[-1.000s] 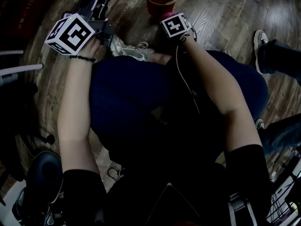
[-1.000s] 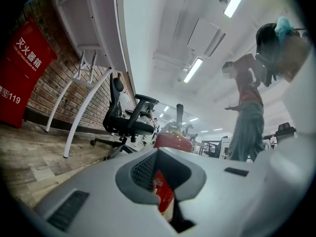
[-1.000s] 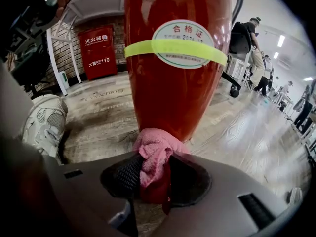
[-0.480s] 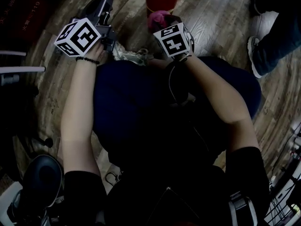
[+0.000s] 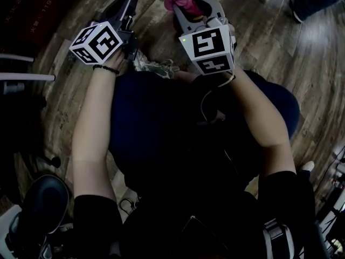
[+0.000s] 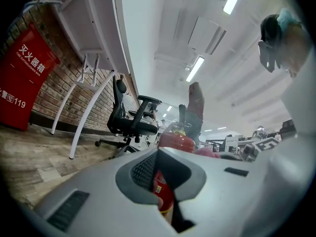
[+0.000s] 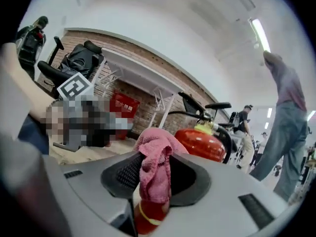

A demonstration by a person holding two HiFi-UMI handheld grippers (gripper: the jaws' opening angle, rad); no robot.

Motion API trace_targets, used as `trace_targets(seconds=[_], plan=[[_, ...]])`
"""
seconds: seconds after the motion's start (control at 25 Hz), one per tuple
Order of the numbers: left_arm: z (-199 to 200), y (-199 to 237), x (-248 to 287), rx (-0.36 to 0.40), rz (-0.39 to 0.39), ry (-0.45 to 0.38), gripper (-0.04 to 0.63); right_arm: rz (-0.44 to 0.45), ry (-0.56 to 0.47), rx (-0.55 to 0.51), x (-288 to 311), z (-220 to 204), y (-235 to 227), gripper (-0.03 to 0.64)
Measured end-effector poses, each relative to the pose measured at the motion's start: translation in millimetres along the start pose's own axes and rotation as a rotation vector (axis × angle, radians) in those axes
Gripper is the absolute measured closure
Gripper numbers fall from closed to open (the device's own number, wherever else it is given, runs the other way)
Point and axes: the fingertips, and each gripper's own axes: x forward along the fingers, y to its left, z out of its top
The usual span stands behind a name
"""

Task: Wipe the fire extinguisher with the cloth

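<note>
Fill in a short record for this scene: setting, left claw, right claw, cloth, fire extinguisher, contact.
Setting: wooden floor, brick wall, black office chair.
Left claw: jaws close together, gripping nothing.
Right claw: shut on the pink cloth.
Cloth: bunched, sticking out past the jaws.
Fire extinguisher: red, standing upright ahead of both claws.
Contact: cannot tell whether the cloth touches the extinguisher.
</note>
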Motion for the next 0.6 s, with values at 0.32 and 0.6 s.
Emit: trace_targets(seconds=[0.32,0.6], plan=[[-2.7,-5.4,2.5,0.004,-0.030,0.006,0.581,-0.060,-0.130,-0.132,3.0,42.0,-14.1,0.472],[-1.5,-8.6,4.8,0.022,-0.042,0.000,0.581,-0.048,-0.126,-0.066,14.5,35.6,-21.8,0.472]])
